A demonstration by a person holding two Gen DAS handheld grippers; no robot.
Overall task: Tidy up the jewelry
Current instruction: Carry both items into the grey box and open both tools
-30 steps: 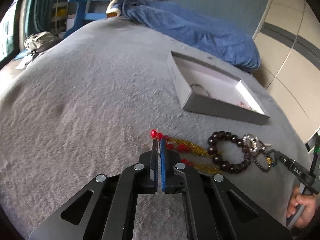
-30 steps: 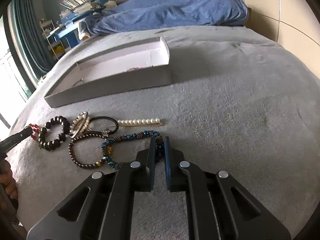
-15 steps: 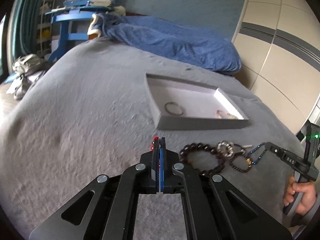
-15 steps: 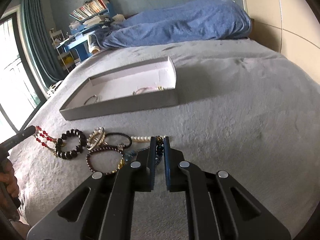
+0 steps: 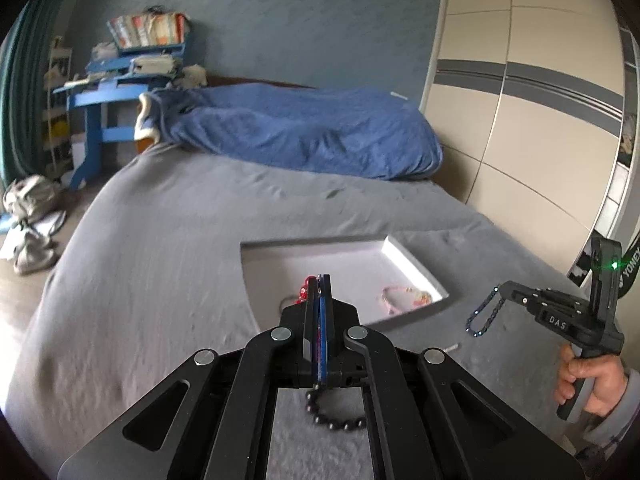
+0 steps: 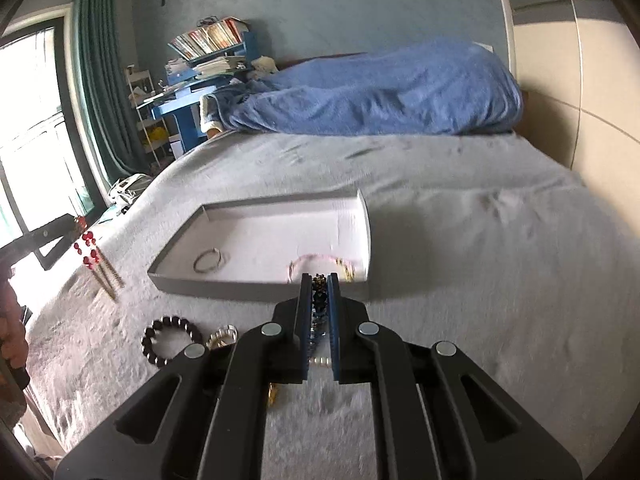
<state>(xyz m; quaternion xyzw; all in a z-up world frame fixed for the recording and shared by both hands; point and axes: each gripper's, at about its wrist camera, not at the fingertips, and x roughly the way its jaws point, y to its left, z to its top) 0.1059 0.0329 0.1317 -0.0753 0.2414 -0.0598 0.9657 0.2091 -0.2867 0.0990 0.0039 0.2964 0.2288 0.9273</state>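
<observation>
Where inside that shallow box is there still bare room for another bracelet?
The tray floor is bare along its back wall and in the middle, between the silver ring and the pink bracelet. It is crowded on the bed by the dark bead bracelet.

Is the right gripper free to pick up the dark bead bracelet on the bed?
Probably not yet: the right gripper is shut on the blue beaded strand; the dark bead bracelet lies uncovered on the bed.

Grey bed [image 6: 460,240]: tray [image 6: 256,292], dark-bead bracelet [image 6: 170,340], blue blanket [image 6: 380,92].

A home bedroom: bed [image 5: 168,248], blue duvet [image 5: 304,136], wardrobe [image 5: 532,120], curtains [image 6: 100,80].
</observation>
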